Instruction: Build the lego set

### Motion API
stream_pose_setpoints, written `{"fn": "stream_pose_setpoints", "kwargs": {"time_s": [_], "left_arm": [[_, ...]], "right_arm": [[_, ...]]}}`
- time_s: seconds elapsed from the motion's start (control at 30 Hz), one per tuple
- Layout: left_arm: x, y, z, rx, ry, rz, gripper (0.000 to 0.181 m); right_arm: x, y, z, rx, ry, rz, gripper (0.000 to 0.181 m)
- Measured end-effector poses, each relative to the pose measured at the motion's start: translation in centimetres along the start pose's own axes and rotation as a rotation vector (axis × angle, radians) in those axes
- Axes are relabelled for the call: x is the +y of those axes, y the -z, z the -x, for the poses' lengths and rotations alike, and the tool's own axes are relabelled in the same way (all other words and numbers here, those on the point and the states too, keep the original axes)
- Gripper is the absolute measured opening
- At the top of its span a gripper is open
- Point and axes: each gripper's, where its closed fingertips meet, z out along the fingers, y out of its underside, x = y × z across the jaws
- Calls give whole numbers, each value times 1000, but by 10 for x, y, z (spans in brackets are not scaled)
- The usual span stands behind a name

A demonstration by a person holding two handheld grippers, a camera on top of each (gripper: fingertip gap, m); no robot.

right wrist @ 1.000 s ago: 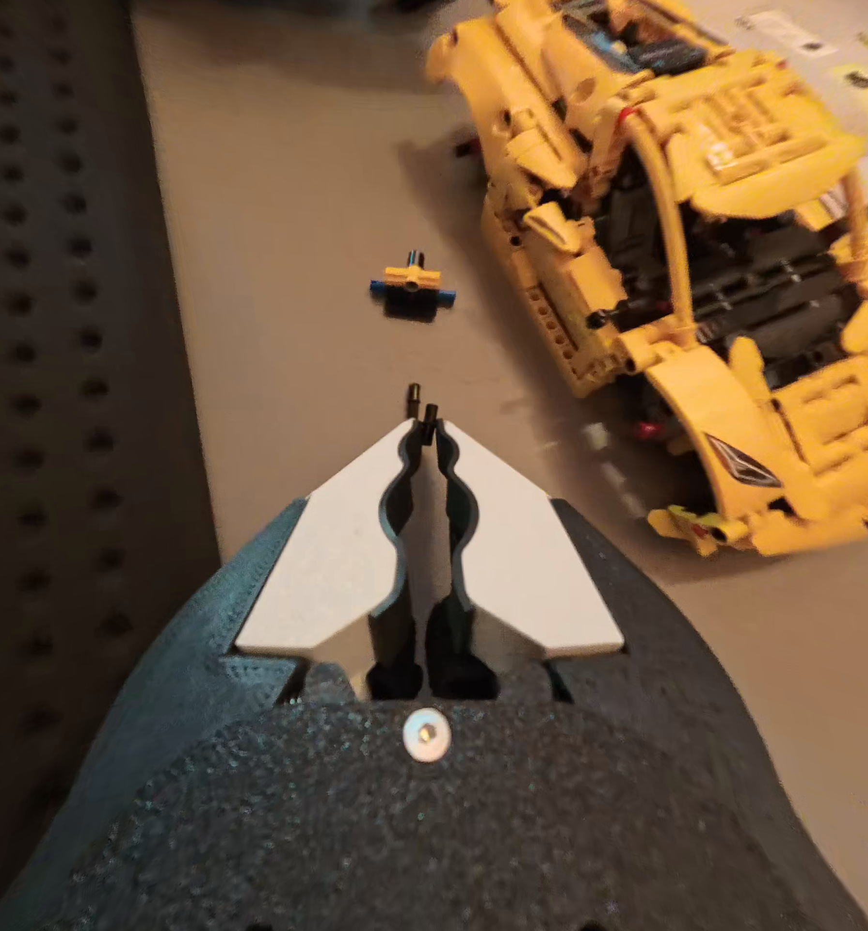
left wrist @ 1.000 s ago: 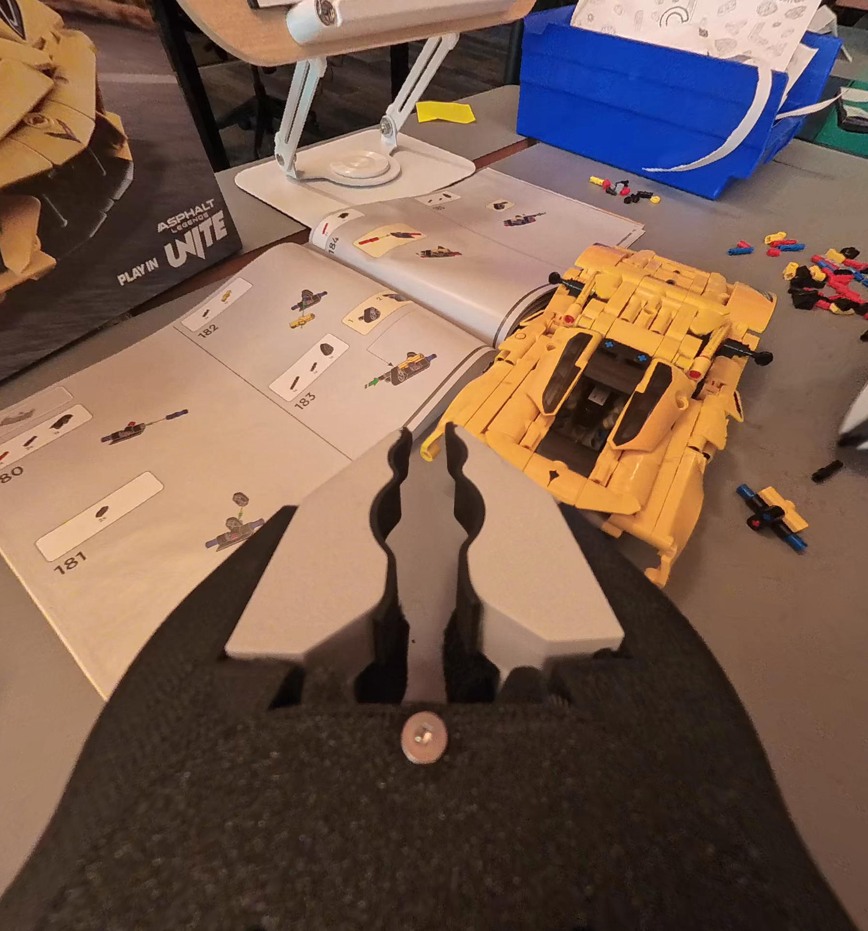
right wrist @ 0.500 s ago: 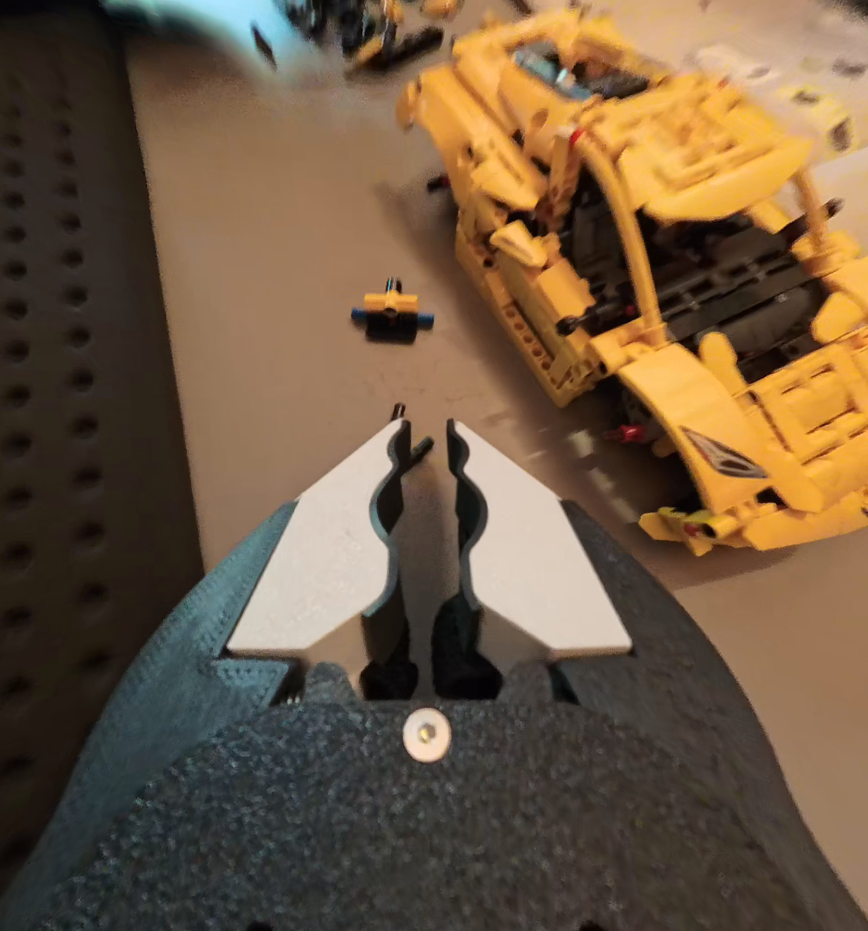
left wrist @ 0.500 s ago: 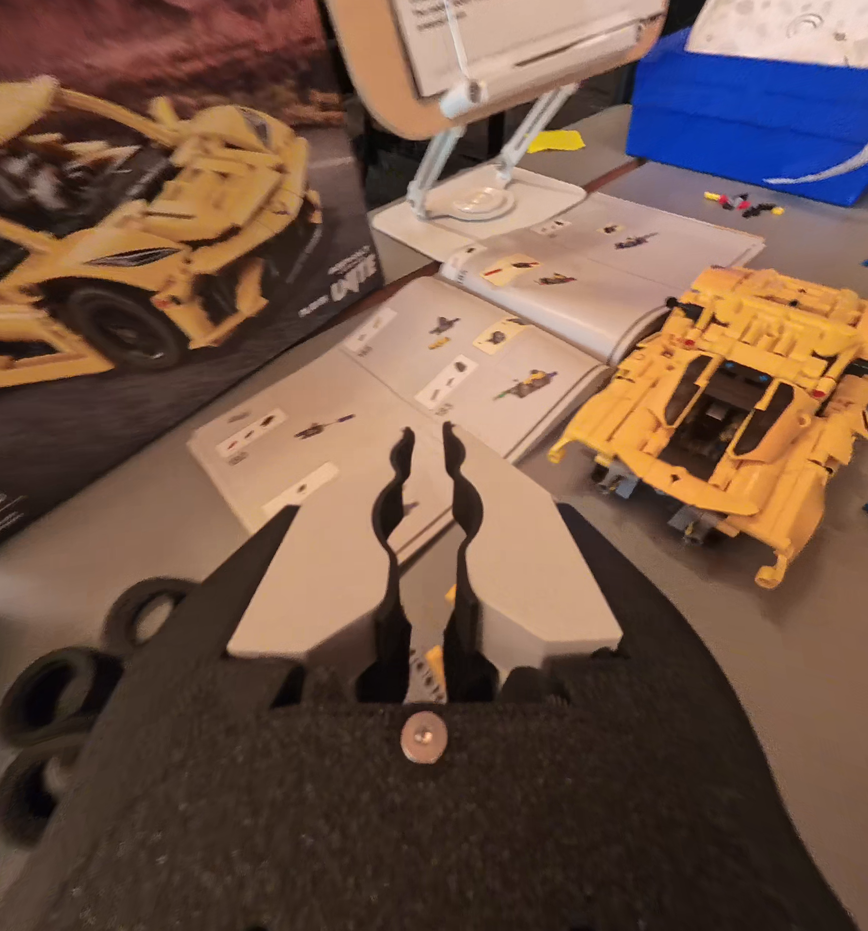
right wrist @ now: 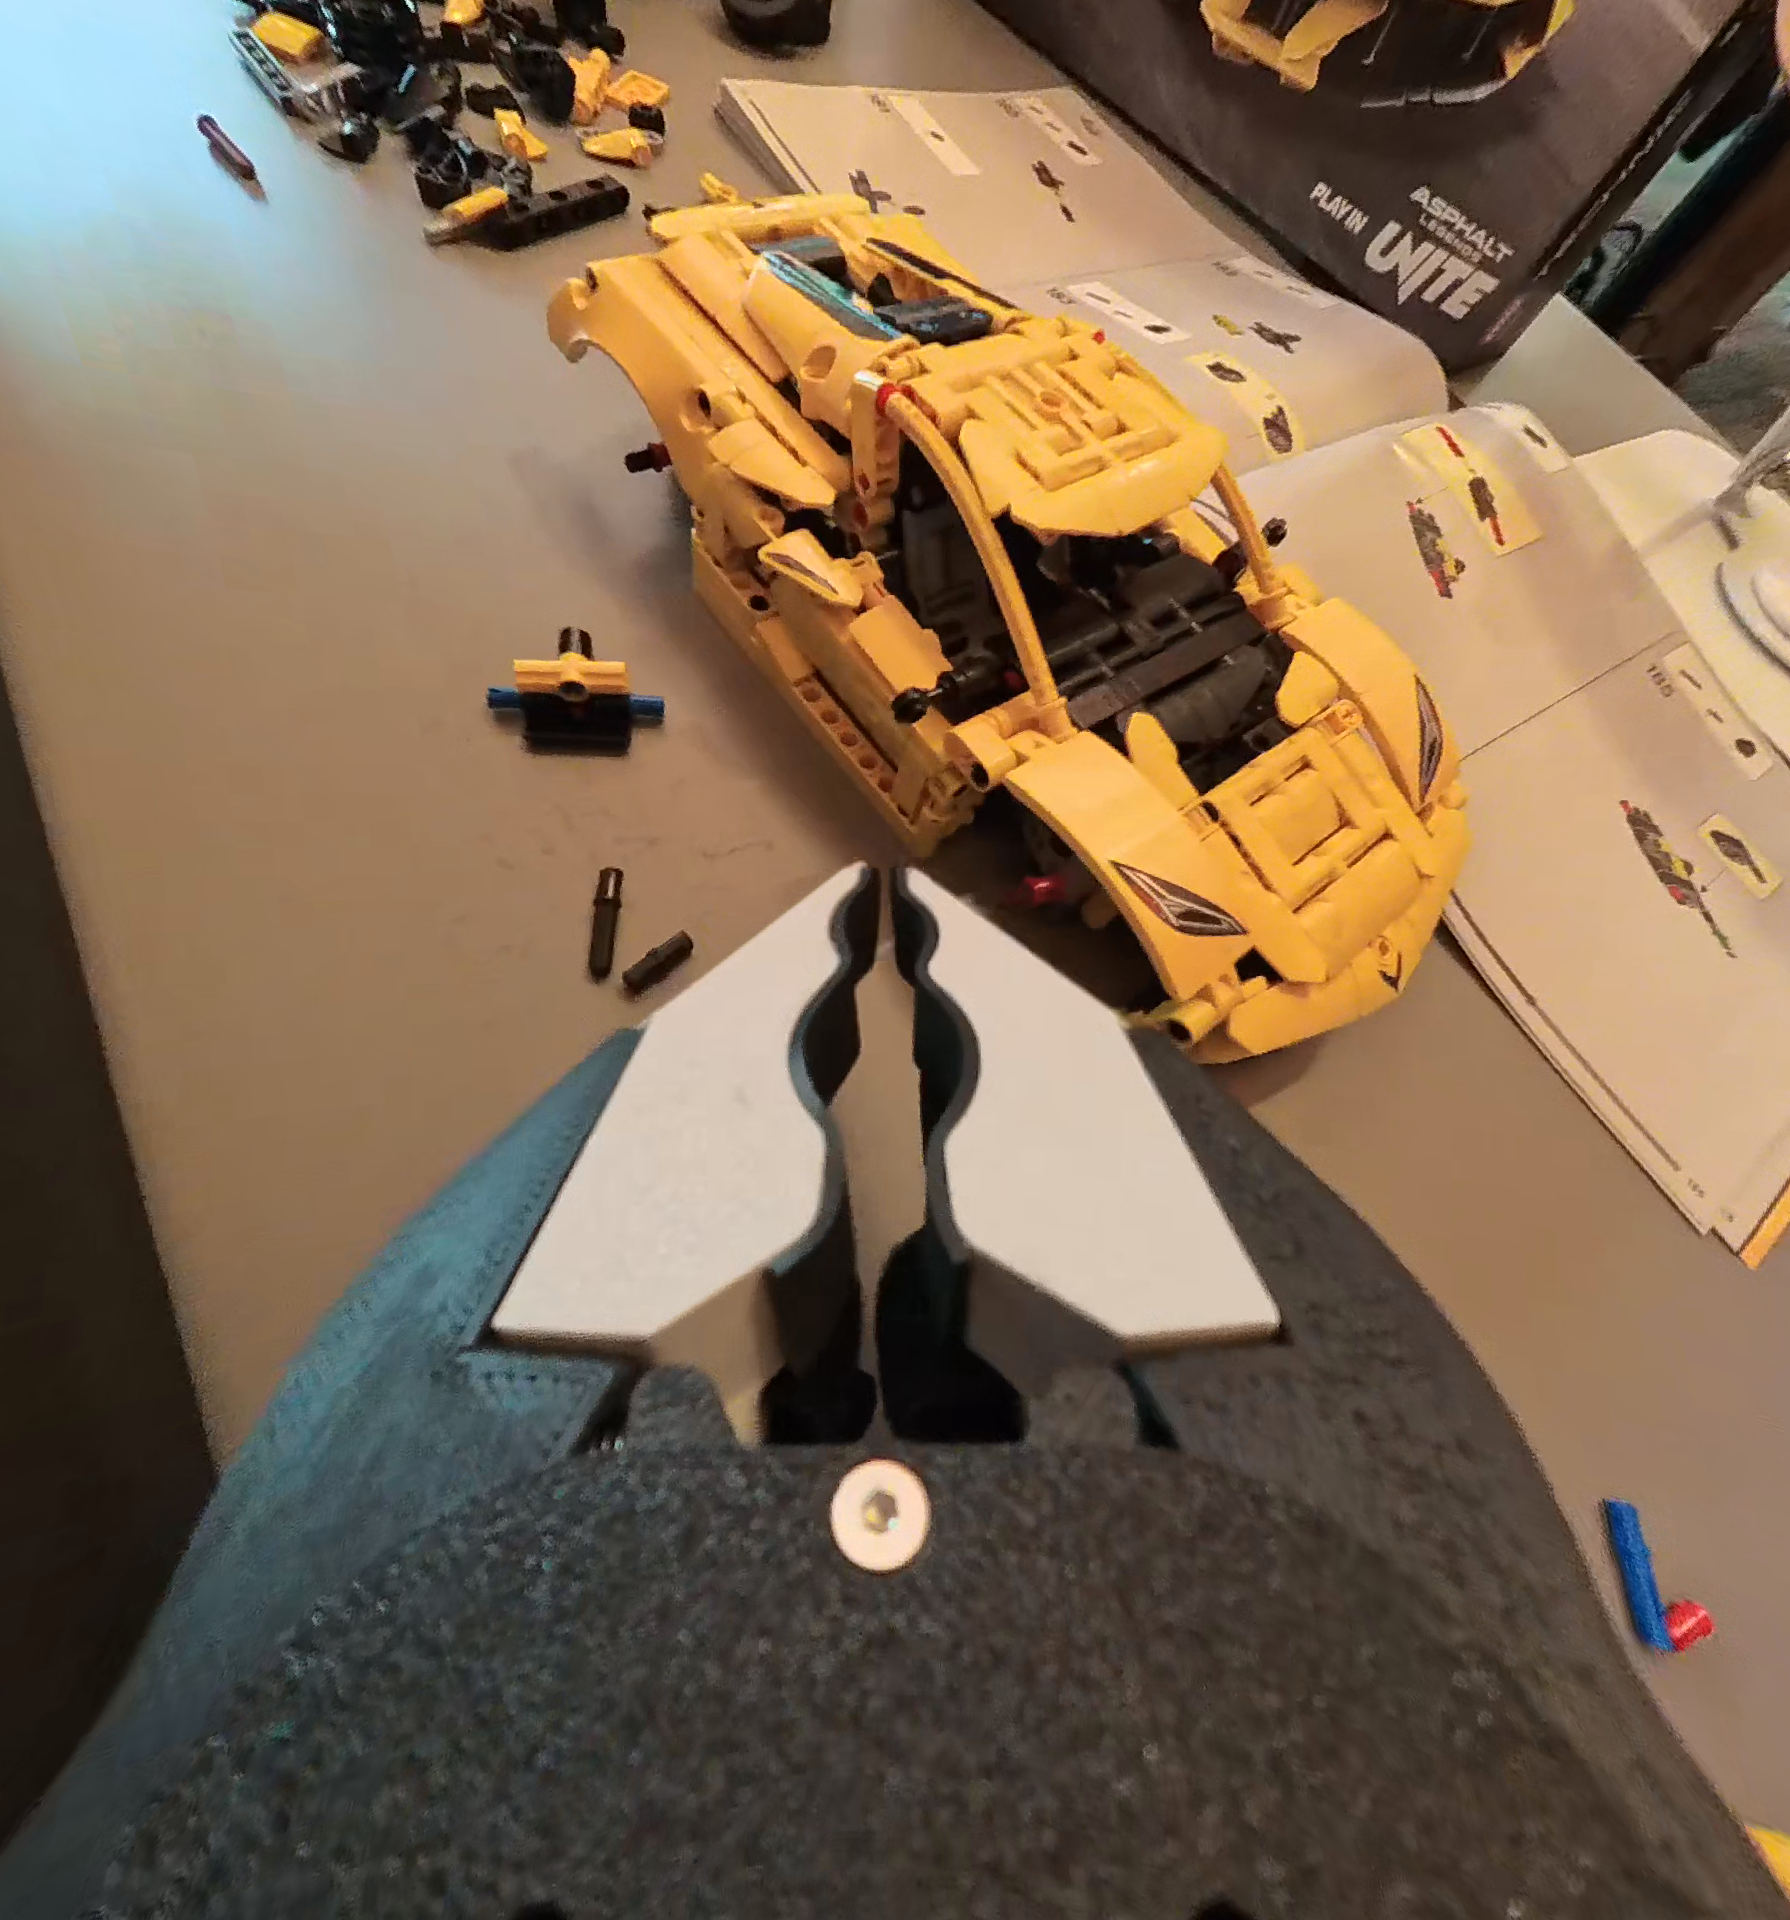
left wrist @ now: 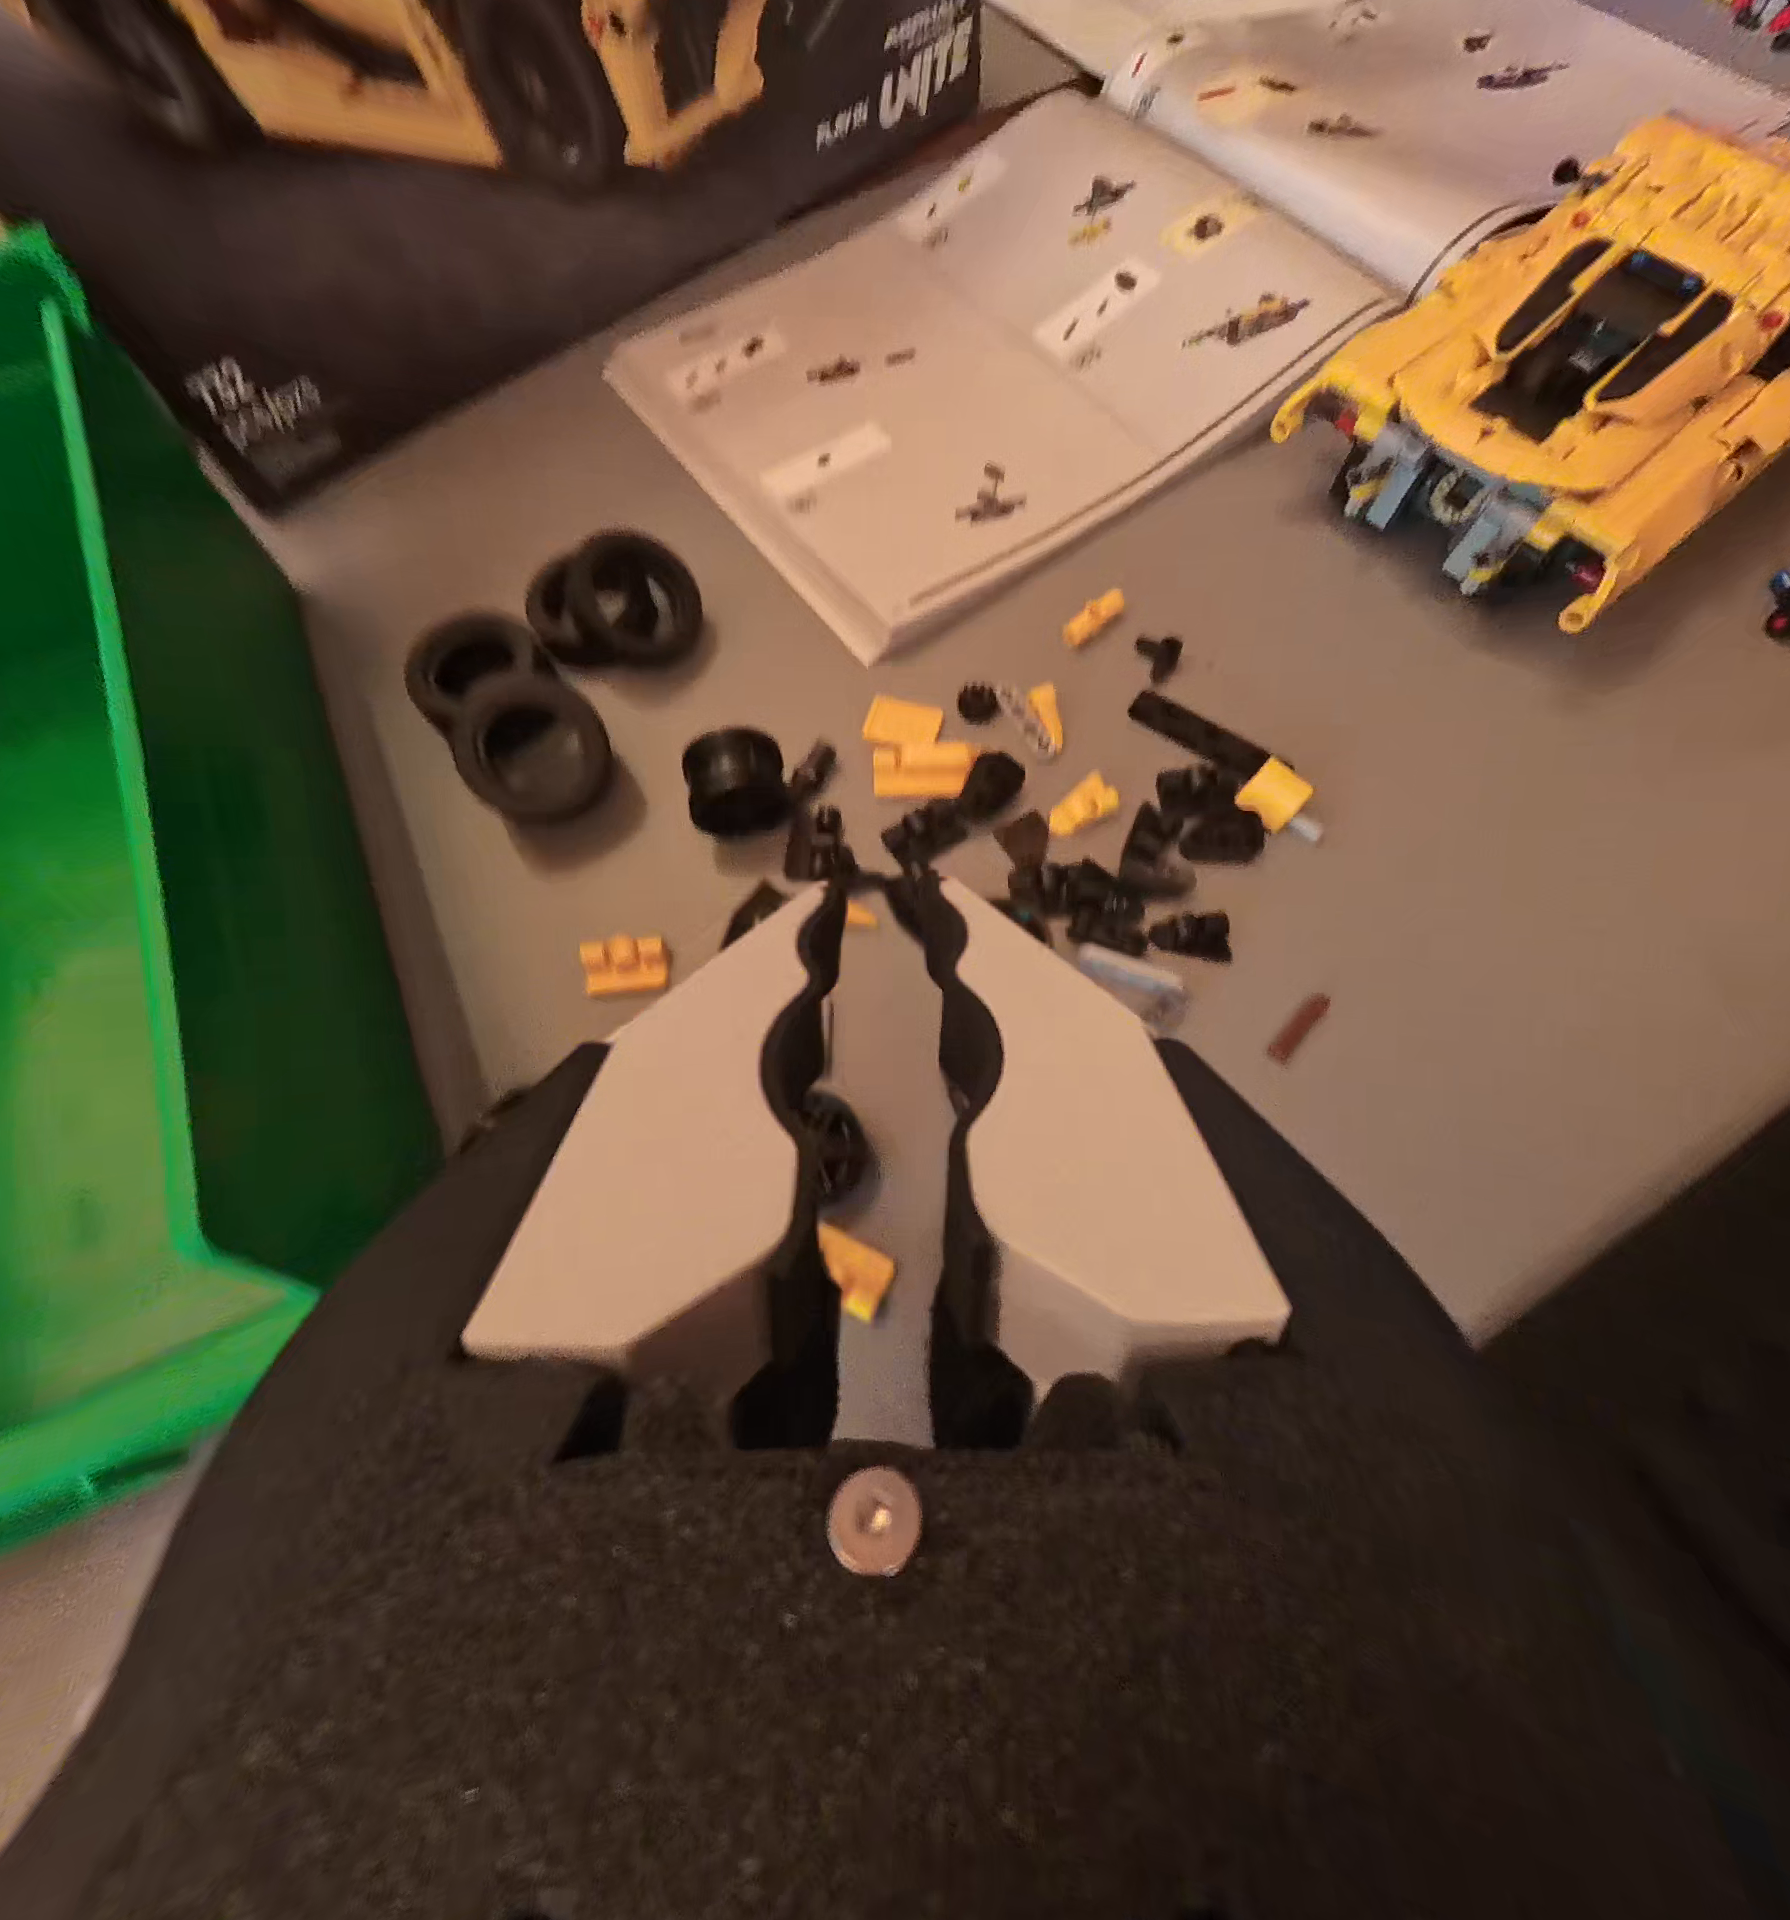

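Note:
The part-built yellow lego car (right wrist: 1026, 623) stands on the grey table, also at the upper right of the left wrist view (left wrist: 1597, 364). My right gripper (right wrist: 883, 878) is empty, its jaws almost together, just short of the car's front wheel arch. Two black pins (right wrist: 605, 920) lie on the table to its left, with a small yellow, black and blue sub-assembly (right wrist: 571, 698) beyond them. My left gripper (left wrist: 878, 896) is slightly open and empty, hovering over a pile of loose black and yellow pieces (left wrist: 1078, 821). Black tyres (left wrist: 532, 717) lie left of the pile.
The open instruction booklet (left wrist: 974, 364) lies between the pile and the car, with the set's box (left wrist: 455, 156) behind it. A green bin (left wrist: 60, 831) stands close on the left. A blue and red piece (right wrist: 1644, 1584) lies near the right gripper. A white stand base (right wrist: 1784, 582) is at the far right. My hands' fingertips stand some 40 cm from each other.
My left gripper swung left and down from the car and booklet to the loose pieces. My right gripper let go of a black pin, drew back and closed again.

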Motion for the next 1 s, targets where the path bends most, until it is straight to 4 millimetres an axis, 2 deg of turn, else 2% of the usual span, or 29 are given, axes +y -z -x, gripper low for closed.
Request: {"fn": "stream_pose_setpoints", "kwargs": {"time_s": [0.07, 0.2, 0.37, 0.53, 0.67, 0.87, 1.0], "left_arm": [[13, 5, -4, 32, 34, -23, 13], [20, 10, -13, 13, -55, -138, 11], [32, -4, -19, 28, 112, -51, 11], [27, -13, -10, -8, 187, -15, 13], [20, -10, -10, 5, 225, -47, 14], [20, -6, -4, -13, 271, -65, 16], [20, 4, 2, -35, 283, -75, 16]], "right_arm": [[4, -1, 2, -13, -18, 26, 0], [2, 0, 0, -20, -52, 20, 0], [4, 1, -3, -12, -66, 21, 0], [5, 1, -2, -18, -63, 26, 0], [6, 1, -2, -8, -44, 25, 0], [3, 2, -4, -12, -56, 12, 0], [2, 4, -4, -11, -60, 2, 0]]}}
